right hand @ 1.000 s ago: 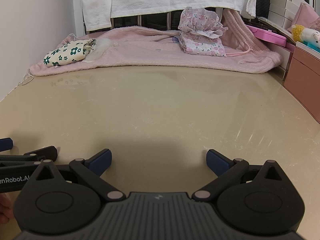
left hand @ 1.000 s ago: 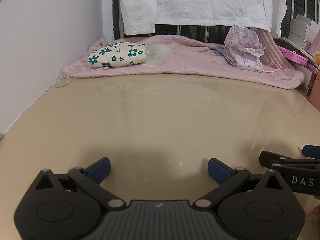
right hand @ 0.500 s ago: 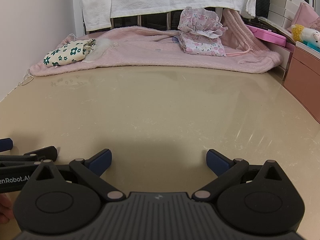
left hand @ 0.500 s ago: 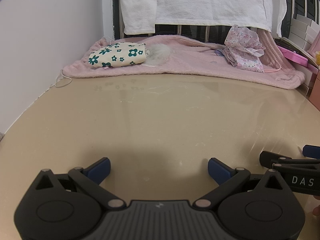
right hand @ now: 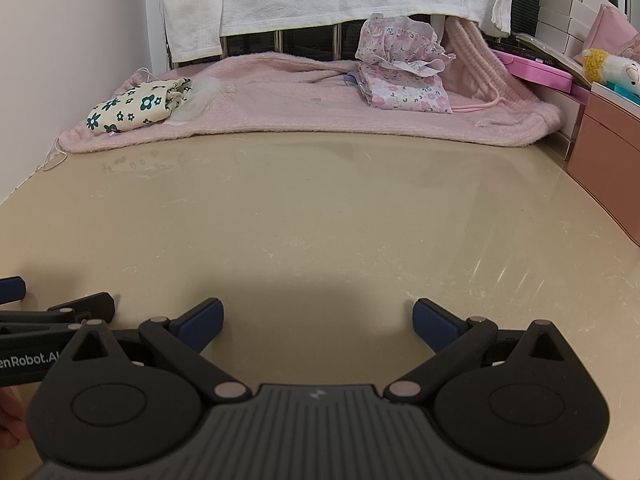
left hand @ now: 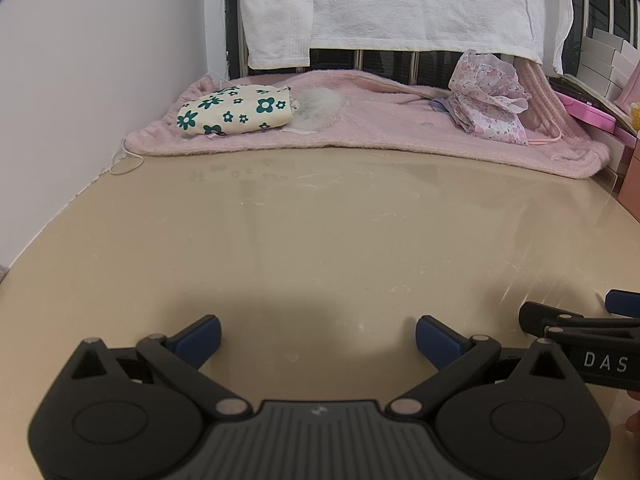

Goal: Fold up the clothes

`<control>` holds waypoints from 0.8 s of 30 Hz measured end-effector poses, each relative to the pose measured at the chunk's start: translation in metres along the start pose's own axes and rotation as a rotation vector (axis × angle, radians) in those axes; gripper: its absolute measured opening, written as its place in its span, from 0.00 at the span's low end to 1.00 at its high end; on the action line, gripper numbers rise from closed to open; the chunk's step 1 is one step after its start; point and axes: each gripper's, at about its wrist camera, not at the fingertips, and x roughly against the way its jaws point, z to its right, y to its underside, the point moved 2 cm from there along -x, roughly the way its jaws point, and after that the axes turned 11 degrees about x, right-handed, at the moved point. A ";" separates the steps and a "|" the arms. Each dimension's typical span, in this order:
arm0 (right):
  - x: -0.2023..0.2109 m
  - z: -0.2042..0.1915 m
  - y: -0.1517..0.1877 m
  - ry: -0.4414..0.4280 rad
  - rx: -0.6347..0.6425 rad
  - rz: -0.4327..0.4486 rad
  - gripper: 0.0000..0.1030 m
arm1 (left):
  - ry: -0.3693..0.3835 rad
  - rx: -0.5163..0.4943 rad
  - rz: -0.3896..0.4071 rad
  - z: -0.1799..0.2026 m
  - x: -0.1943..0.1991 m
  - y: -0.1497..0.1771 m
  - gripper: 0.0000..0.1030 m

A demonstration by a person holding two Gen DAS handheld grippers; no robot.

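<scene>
Left wrist view: the left gripper (left hand: 318, 332) has its blue-padded fingers spread wide and empty, low over the glossy beige table (left hand: 320, 240). At 11 o'clock a cream cloth with dark green flowers (left hand: 236, 110) lies folded on the pink fuzzy blanket (left hand: 380, 128) along the far edge; at 1 o'clock sits a crumpled pink floral garment (left hand: 488, 100). A white towel (left hand: 400, 4) hangs behind. The right gripper's black linkage juts in at 4 o'clock. The table's middle lies open.

Right wrist view: the right gripper (right hand: 316, 320) is likewise wide apart, holding nothing. The green-flowered cloth (right hand: 136, 108) sits at 10 o'clock, the floral garment (right hand: 400, 64) at 1 o'clock, a pink drawer box (right hand: 604, 160) at the table's right edge at 3 o'clock.

Nothing has shifted from the earlier frames
</scene>
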 end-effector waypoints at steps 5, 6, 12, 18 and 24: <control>0.000 0.000 0.000 0.001 -0.001 0.000 0.99 | 0.000 0.000 0.000 0.000 0.000 0.000 1.00; 0.000 0.000 0.001 0.001 -0.001 0.000 0.99 | 0.000 0.000 0.000 0.000 0.000 0.000 1.00; 0.000 -0.001 0.001 0.002 -0.001 0.000 0.99 | 0.000 0.000 0.000 0.000 0.000 0.000 1.00; 0.000 -0.001 0.000 0.002 -0.002 0.000 0.99 | 0.000 0.000 0.000 0.000 0.001 -0.001 1.00; 0.000 -0.001 0.000 0.005 -0.004 0.000 0.99 | -0.001 0.000 0.000 -0.001 0.002 -0.001 1.00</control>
